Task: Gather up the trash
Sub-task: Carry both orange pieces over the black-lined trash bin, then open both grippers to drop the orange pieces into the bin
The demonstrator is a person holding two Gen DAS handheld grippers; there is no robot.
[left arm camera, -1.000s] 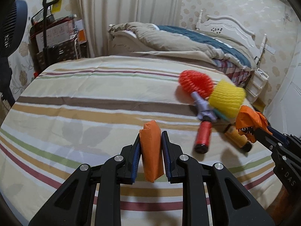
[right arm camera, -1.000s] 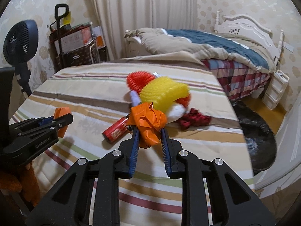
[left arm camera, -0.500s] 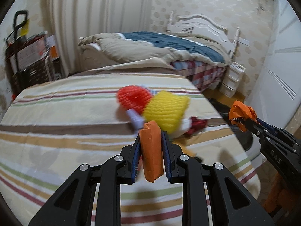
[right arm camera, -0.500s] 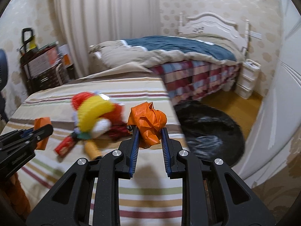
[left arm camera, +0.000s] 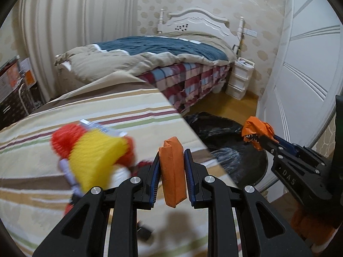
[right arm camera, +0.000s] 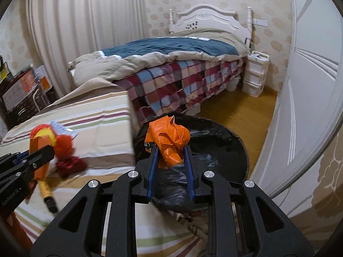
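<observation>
My left gripper (left arm camera: pixel 172 167) is shut on a folded orange packet (left arm camera: pixel 173 171) and holds it above the right edge of the striped bedspread (left arm camera: pixel 64 192). My right gripper (right arm camera: pixel 170 150) is shut on a crumpled orange plastic wrapper (right arm camera: pixel 169 139), held over the open black trash bag (right arm camera: pixel 214 145) on the floor. The right gripper with its wrapper also shows in the left wrist view (left arm camera: pixel 257 132), over the bag (left arm camera: pixel 225 150). The left gripper shows at the left of the right wrist view (right arm camera: pixel 36 152).
On the striped bedspread lie a yellow foam net (left arm camera: pixel 94 156), a red foam net (left arm camera: pixel 64 137), a dark red crumpled scrap (right arm camera: pixel 68 165) and a yellow tube (right arm camera: pixel 46 190). A bed with a plaid blanket (right arm camera: pixel 182 81), white drawers (right arm camera: pixel 255 75) and a white door (left arm camera: pixel 300 85) surround the wooden floor.
Both grippers swung to the right with their loads. The right gripper went from above the bedspread to above the black trash bag; the left one reached the bedspread's right edge.
</observation>
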